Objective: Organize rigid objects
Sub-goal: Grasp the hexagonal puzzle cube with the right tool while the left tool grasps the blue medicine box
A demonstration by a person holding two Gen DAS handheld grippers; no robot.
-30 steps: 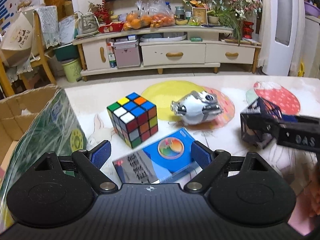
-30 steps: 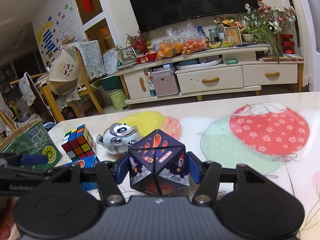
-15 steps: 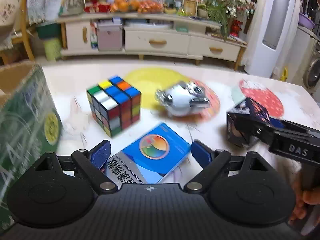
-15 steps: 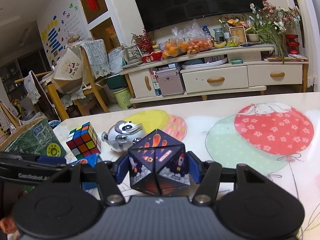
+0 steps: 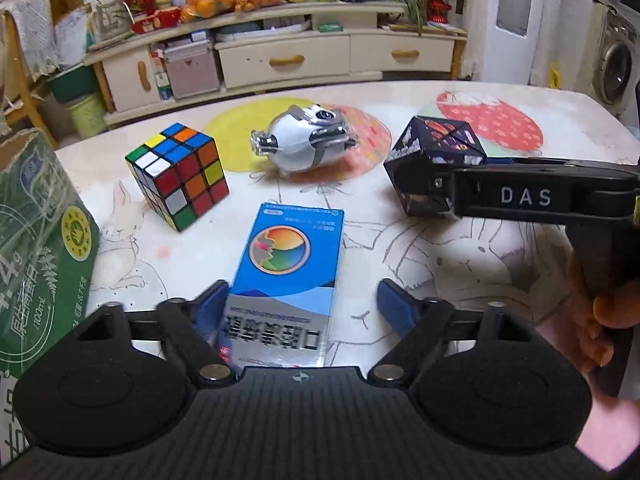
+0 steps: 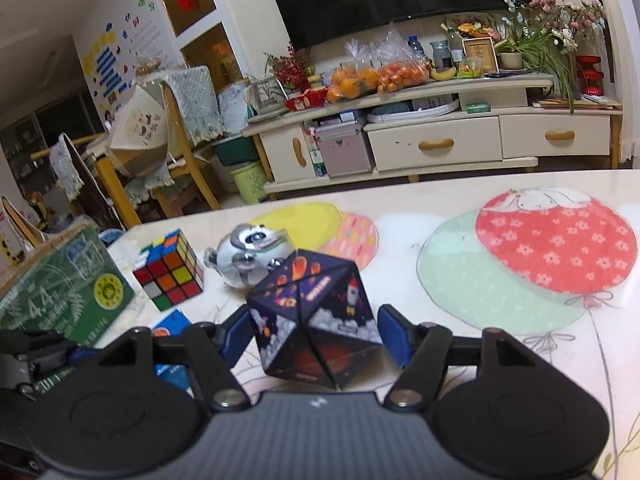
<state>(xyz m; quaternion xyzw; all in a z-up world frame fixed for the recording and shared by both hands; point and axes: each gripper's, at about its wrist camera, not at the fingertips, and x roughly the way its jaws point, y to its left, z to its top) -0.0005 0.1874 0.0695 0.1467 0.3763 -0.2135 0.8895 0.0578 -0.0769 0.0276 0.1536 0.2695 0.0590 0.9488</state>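
Straddling the near end of the blue box (image 5: 286, 280), the left gripper (image 5: 302, 302) stood apart; the box lay flat on the counter (image 5: 460, 248), long axis running near-to-far. The right gripper (image 6: 316, 336) was clamped on the dark space-print cube (image 6: 316, 320), farther right.

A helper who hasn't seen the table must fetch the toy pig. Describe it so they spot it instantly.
On the balloon-print table, look to the yellow balloon, beyond the blue box. The toy pig lies between the Rubik's cube and the dark space-print cube. It alone is rounded: glossy white and silver with a snout.
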